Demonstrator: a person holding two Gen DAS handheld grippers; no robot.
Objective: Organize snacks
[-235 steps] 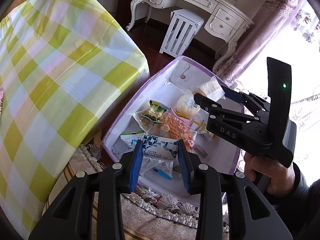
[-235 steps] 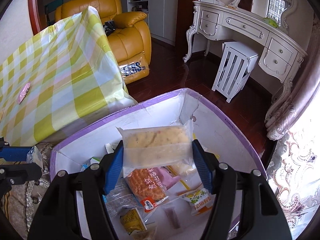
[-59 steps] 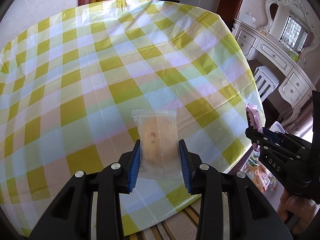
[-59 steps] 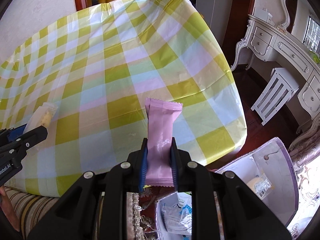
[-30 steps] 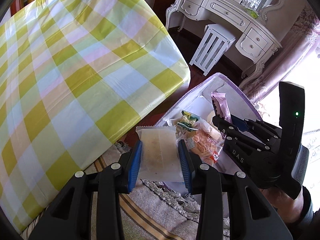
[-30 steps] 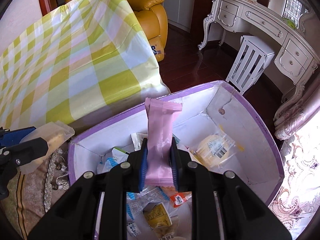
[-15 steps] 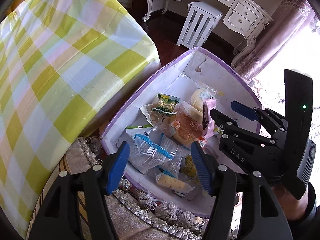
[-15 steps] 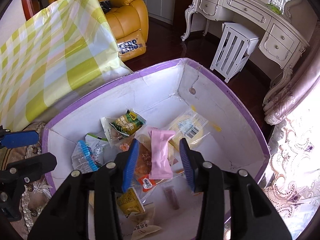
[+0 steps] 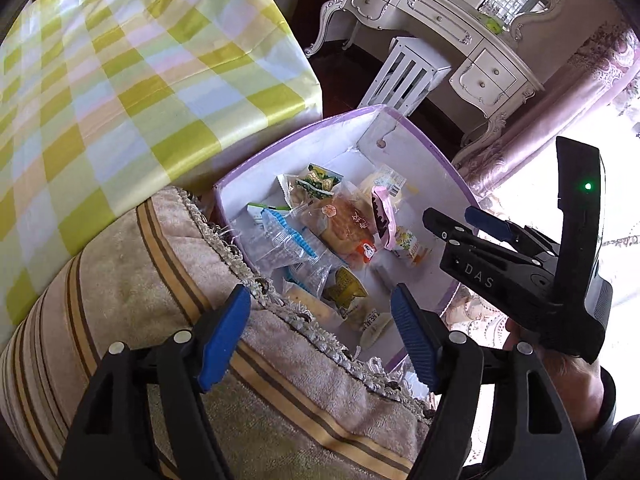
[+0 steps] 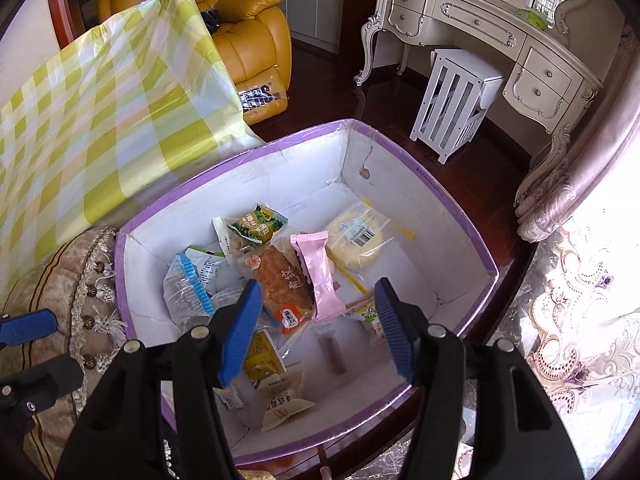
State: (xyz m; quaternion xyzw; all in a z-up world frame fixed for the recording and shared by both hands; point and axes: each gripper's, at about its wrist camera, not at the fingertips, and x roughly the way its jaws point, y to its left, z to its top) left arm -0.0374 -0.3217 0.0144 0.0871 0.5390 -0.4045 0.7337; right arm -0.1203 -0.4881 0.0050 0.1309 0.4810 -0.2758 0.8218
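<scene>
Both grippers hang over the purple-rimmed box (image 10: pixel 472 224), which takes the middle of the right wrist view. The left gripper (image 9: pixel 320 332) has its jaws apart with nothing between them, and they have just been opening. The right gripper (image 10: pixel 318 324) is the same: jaws parted, just opened, empty. The pink packet (image 10: pixel 316 276) lies in the box, in the centre of that view, leaning on the orange cake packet (image 10: pixel 280 284) and just beside the round yellow cake (image 10: pixel 356 242).

What could go wrong, as I judge it: the left gripper is low in its own frame above the striped cushion (image 9: pixel 140 300), not above the box, so a snack let go from there would fall on the cushion or the floor. The snacks lie in a loose heap, one over the other, so a new one dropped on top can slide, and a packet taken from the heap can drag a neighbour out. The two grippers are near each other at the right of the left wrist view and could knock together. The thin clear wrappers (image 10: pixel 188 292) are slippery and easy to crush.

Writing: "DAS" in white on the right gripper body. The orange cake packet carries red Chinese characters, and the yellow cake has a barcode label; I cannot read more. Other packets have print too small to tell
</scene>
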